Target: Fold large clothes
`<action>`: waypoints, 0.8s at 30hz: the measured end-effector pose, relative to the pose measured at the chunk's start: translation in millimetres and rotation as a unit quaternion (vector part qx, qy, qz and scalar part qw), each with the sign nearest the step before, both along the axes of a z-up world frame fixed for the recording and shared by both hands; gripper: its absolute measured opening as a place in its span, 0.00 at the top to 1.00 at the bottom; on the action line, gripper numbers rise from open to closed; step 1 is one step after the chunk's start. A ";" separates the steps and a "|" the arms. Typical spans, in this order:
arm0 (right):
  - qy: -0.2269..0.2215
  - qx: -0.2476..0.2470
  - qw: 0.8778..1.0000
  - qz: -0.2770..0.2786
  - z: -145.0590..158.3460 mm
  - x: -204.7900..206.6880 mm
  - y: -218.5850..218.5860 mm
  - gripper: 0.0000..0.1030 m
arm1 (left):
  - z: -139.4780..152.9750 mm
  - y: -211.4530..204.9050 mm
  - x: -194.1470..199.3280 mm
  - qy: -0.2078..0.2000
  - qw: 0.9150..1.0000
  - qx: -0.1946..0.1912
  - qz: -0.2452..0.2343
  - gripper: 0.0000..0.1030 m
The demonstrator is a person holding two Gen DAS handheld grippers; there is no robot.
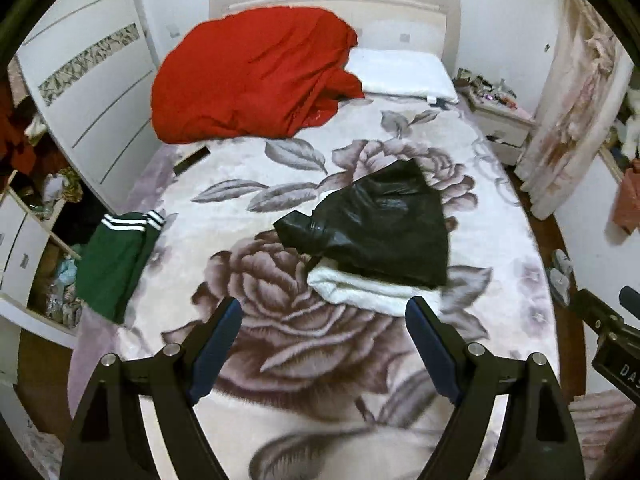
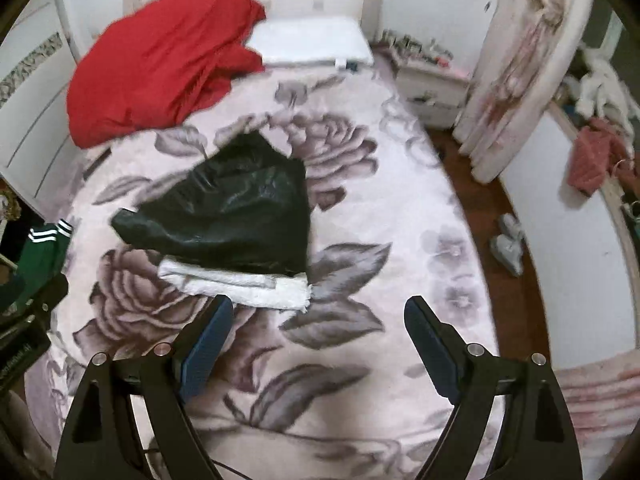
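Both the left gripper [image 1: 324, 312] and the right gripper [image 2: 319, 308] hover wide open, holding nothing. The folded black garment [image 1: 384, 224] lies just ahead on the bed [image 1: 280, 360], slightly nearer the right.

White garment [image 2: 240, 286] partly under black one [image 2: 232, 216]

We look down on a bed [image 1: 280, 400] under a pale blanket [image 2: 420, 208] printed with large grey-mauve roses and leaves. At its head we see a cream headboard [image 1: 400, 4] against a plain white wall [image 1: 500, 8], with a white pillow [image 1: 404, 76] lying flat below it. A white wardrobe [image 1: 92, 92] with a patterned strip on its door stands along one side of the bed. On the other side we find a small white nightstand [image 1: 504, 120] crowded with small items, a pale flowered curtain [image 2: 516, 60], and dark wooden floor [image 2: 492, 208] where a pair of grey slippers [image 2: 508, 244] lies.
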State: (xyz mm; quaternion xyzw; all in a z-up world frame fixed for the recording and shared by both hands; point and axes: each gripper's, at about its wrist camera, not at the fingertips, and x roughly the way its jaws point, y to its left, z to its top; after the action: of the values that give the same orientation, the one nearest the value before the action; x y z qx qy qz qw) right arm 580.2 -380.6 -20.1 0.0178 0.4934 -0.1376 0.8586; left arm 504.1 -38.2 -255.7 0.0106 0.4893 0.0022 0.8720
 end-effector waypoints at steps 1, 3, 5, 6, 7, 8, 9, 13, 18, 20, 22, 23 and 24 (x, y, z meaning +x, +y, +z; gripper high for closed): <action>-0.006 -0.002 1.000 0.001 11.6 -10.3 1.4 0.14 | 11.6 -1.4 -10.5 -0.003 1.000 -0.001 0.001 0.19; -0.025 -0.009 1.000 0.004 46.0 -41.0 6.1 0.14 | 41.1 -4.5 -37.0 -0.015 1.000 -0.003 0.000 0.19; -0.046 -0.017 0.999 0.008 82.7 -74.3 11.3 0.14 | 70.4 -8.8 -64.6 -0.030 1.000 0.001 0.001 0.19; -0.050 -0.016 0.999 0.008 92.9 -85.1 11.8 0.14 | 83.7 -10.2 -76.4 -0.037 0.999 -0.001 0.002 0.19; -0.057 -0.012 0.998 0.012 110.4 -102.0 13.5 0.14 | 91.8 -11.3 -83.9 -0.042 0.999 0.000 0.003 0.19; -0.062 -0.012 0.998 0.013 122.0 -114.4 14.2 0.14 | 107.3 -13.5 -98.8 -0.052 0.999 0.003 0.003 0.19; -0.068 -0.014 0.997 0.015 133.5 -128.1 14.4 0.14 | 116.9 -14.8 -108.4 -0.059 0.998 0.004 0.003 0.19; -0.098 -0.018 0.995 0.022 179.7 -180.8 17.3 0.14 | 147.9 -16.4 -144.8 -0.082 0.997 0.001 0.008 0.19; -0.125 -0.006 0.992 0.028 220.5 -237.3 18.1 0.14 | 171.4 -18.4 -179.0 -0.101 0.995 -0.004 0.009 0.19; -0.139 -0.011 0.990 0.031 235.6 -258.0 19.2 0.14 | 177.4 -18.8 -187.8 -0.108 0.994 -0.004 0.010 0.19; -0.147 -0.013 0.989 0.034 244.7 -270.8 19.8 0.14 | 181.8 -20.9 -194.4 -0.114 0.993 -0.001 0.008 0.19; -0.150 -0.012 0.988 0.036 250.4 -279.2 20.7 0.14 | 183.9 -21.2 -197.0 -0.115 0.993 -0.001 0.009 0.19; -0.153 -0.010 0.988 0.038 253.8 -284.8 21.5 0.14 | 186.0 -20.8 -199.8 -0.115 0.993 -0.002 0.010 0.19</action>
State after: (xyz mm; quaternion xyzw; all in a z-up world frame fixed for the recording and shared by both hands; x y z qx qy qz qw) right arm 295.4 -359.1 233.7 0.0113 0.3556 -0.1059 0.9285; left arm 304.3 -58.9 -69.6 0.0034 0.3858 0.0113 0.9225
